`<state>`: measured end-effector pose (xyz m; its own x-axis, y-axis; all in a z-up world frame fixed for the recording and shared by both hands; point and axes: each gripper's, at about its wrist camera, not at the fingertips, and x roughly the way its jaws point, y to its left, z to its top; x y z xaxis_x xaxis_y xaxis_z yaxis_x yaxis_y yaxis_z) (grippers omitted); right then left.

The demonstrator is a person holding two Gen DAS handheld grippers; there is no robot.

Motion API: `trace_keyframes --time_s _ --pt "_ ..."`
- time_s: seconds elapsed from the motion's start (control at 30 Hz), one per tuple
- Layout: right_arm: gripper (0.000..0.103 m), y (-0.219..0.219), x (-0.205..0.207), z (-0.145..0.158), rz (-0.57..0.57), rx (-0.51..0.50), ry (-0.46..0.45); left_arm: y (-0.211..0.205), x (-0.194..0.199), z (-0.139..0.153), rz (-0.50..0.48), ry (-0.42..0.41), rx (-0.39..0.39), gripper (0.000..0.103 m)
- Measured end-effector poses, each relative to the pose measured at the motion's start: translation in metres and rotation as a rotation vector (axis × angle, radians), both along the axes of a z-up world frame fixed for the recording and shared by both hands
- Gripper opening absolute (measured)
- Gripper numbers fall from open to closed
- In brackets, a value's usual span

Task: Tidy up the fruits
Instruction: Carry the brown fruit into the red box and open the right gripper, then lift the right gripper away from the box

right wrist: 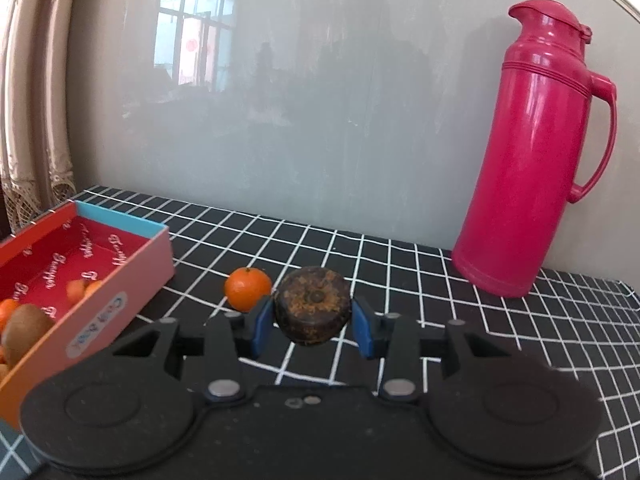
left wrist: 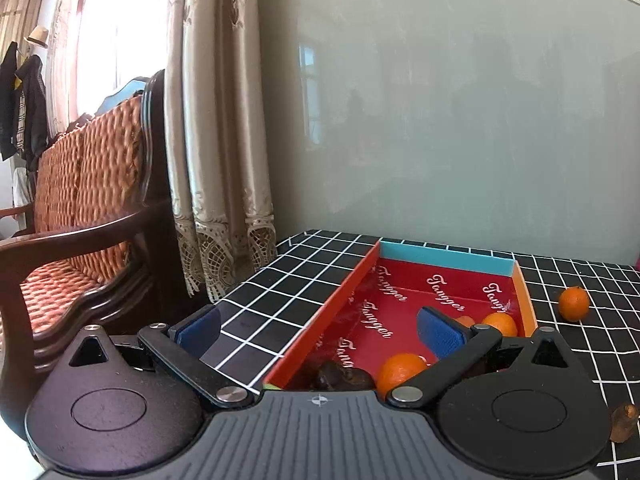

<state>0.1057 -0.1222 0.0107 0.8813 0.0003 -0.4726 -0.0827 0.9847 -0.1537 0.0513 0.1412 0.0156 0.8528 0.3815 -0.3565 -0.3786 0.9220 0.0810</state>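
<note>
Gripping a dark brown, round, rough-skinned fruit (right wrist: 312,306) between its blue pads, the right gripper (right wrist: 312,320) has its jaws closed against the fruit's two sides and holds it clear of the black tablecloth with a white grid (right wrist: 400,280). Just behind and left of the fruit, a small orange tangerine (right wrist: 247,289) sits on the cloth. A tall pinkish-red plastic thermos jug with a handle (right wrist: 532,152) stands upright far right against the grey wall. At the left lies a shallow red-lined cardboard box with orange sides and a blue end wall (right wrist: 132,276), holding tangerines and a brown fuzzy kiwi (right wrist: 24,330).

In the left wrist view, the left gripper (left wrist: 320,330) hovers with its jaws spread wide and nothing between them, one blue pad over the cloth and the other over the box's interior. Inside the box lie several tangerines (left wrist: 400,372) and dark brown fruit (left wrist: 340,376) near the close end, possibly the same kind as the held one, though the gripper body partly hides them. Right of the box, the single tangerine rests on the cloth, and a brownish scrap (left wrist: 624,422) lies at the lower right edge.
</note>
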Motion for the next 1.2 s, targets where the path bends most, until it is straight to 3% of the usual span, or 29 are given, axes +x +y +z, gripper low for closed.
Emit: trace_keyframes --time_s 0.33,0.87,1.2 --pt "0.04 0.038 -0.017 0.001 0.078 0.021 -0.013 0.021 -0.012 0.003 0.036 -0.005 0.005 0.103" --pt "0.04 0.144 -0.014 -0.008 0.283 0.039 -0.031 0.064 -0.026 -0.006 0.078 0.021 0.034 0.103" --pt "0.043 0.172 -0.011 -0.017 0.314 0.013 -0.03 0.075 -0.024 -0.011 0.093 0.036 0.032 0.103"
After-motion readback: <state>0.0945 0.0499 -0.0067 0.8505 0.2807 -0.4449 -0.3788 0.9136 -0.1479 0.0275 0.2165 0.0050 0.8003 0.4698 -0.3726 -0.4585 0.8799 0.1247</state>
